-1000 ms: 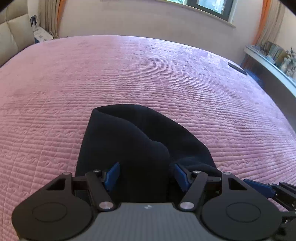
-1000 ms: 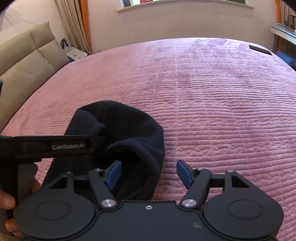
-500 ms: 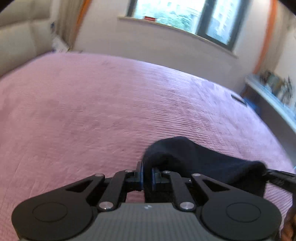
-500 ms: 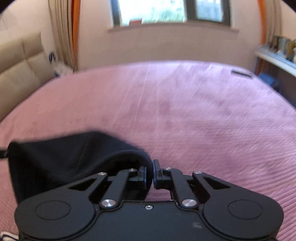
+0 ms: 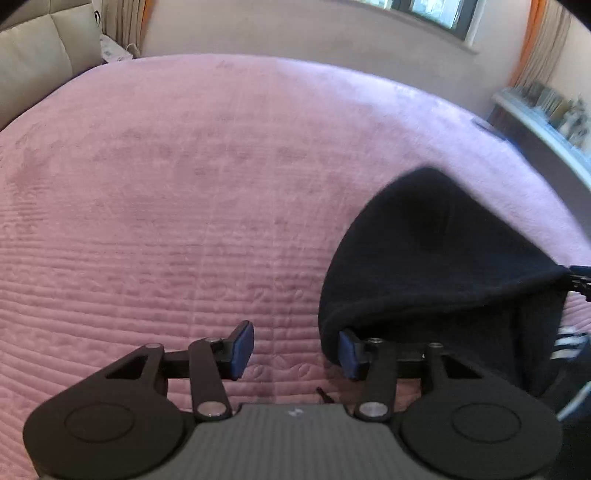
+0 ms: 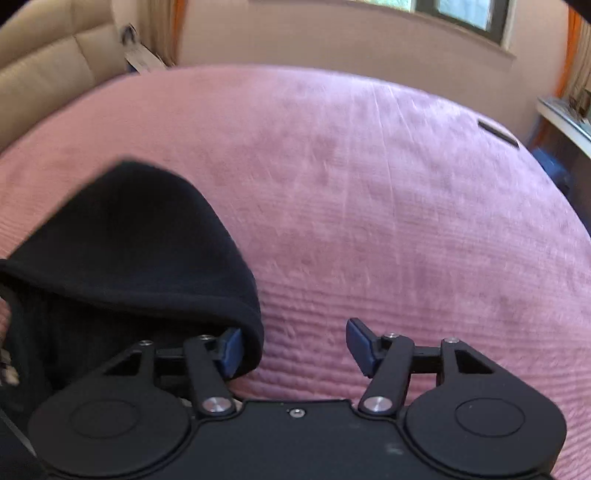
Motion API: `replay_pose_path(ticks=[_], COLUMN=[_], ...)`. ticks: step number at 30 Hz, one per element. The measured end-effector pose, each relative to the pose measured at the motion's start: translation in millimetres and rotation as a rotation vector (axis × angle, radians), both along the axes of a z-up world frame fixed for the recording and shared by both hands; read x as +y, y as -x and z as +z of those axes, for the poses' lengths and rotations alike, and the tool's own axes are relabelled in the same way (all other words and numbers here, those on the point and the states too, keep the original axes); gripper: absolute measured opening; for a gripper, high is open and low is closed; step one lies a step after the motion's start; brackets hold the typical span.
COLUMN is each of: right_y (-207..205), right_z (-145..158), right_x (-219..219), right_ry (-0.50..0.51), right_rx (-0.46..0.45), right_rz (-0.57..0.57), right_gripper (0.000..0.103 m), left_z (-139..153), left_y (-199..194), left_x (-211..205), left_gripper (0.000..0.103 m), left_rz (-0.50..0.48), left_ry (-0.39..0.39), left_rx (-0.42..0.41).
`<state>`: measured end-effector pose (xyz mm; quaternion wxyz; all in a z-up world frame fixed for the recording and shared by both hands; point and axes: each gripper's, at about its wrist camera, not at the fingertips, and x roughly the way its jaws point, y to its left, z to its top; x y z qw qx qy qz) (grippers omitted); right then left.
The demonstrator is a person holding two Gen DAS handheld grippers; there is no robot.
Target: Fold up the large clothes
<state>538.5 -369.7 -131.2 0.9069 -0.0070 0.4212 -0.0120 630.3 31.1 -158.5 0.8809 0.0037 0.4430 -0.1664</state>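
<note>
Black garment (image 5: 436, 258) lies bunched on the pink bed (image 5: 184, 184), between both spread, still-opening, empty tongs, left (image 5: 295, 349) and right (image 6: 293, 347); it looks soft, thick, limp, light, best pinched at its rolled hem corners.

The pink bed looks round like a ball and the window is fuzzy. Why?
Left wrist view: the fisheye lens bends the pink bedspread into a dome, and the shelf is smeared. Right wrist view: same bulge, window and black garment edges blurred, likely by motion.
</note>
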Motion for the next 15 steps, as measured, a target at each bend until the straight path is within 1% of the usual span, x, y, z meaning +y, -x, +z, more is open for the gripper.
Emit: replay_pose_path(ticks=[1, 2, 3, 5, 6, 8, 9, 10, 11, 12, 13, 14, 15], right_y=[-2.9, -6.4, -12.1, -23.4, -23.9, -23.0, -19.9, -15.8, -12.3, -9.1, -8.5, -10.5, -15.7], right_z=[9.1, 14.7, 17.7, 19.9, 19.6, 12.8, 5.9, -3.4, -10.3, -14.6, -12.5, -5.2, 5.7], right_x=[8.6, 16.5, 26.3, 45.5, 50.8, 49.3, 41.8, 30.0, 18.7, 6.9, -1.8, -7.2, -8.2], right_ry=[0.011, 0.024, 0.044, 0.111, 0.145, 0.223, 0.251, 0.265, 0.267, 0.289, 0.298, 0.274, 0.221], right_rx=[-0.021, -0.042, -0.056, -0.044, -0.036, 0.042, 0.089, 0.156, 0.215, 0.261, 0.266, 0.245, 0.208], right_rz=[0.022, 0.038, 0.055, 0.102, 0.118, 0.130, 0.119, 0.100, 0.084, 0.047, 0.011, -0.012, -0.029], right_gripper=[0.038, 0.036, 0.036, 0.036, 0.036, 0.036, 0.037, 0.046, 0.050, 0.043, 0.041, 0.041, 0.041], left_z=[11.5, 23.5, 35.9, 51.6, 56.8, 63.6, 63.7, 62.4, 59.1, 54.7, 47.8, 41.1, 31.7], left_y=[-0.1, -0.6, 0.0, -2.4, -4.4, -5.7, -7.7, -10.7, -14.3, -16.6, -22.6, -27.3, -34.0], left_x=[-3.0, -9.6, -16.4, -28.6, -31.0, -30.6, -32.7, -37.4, -43.9, -54.9, -65.7, -75.1, -85.4], left_gripper=[0.048, 0.048, 0.048, 0.049, 0.049, 0.048, 0.048, 0.048, 0.048, 0.048, 0.047, 0.047, 0.046], left_rz=[-0.020, -0.039, -0.069, -0.088, -0.086, -0.084, -0.095, -0.110, -0.123, -0.125, -0.129, -0.135, -0.132], left_ry=[-0.011, -0.033, -0.061, -0.111, -0.104, -0.028, 0.036, 0.073, 0.087, 0.081, 0.069, 0.063, 0.070], left_rx=[-0.024, -0.061, -0.105, -0.162, -0.171, -0.170, -0.166, -0.156, -0.148, -0.147, -0.142, -0.138, -0.128])
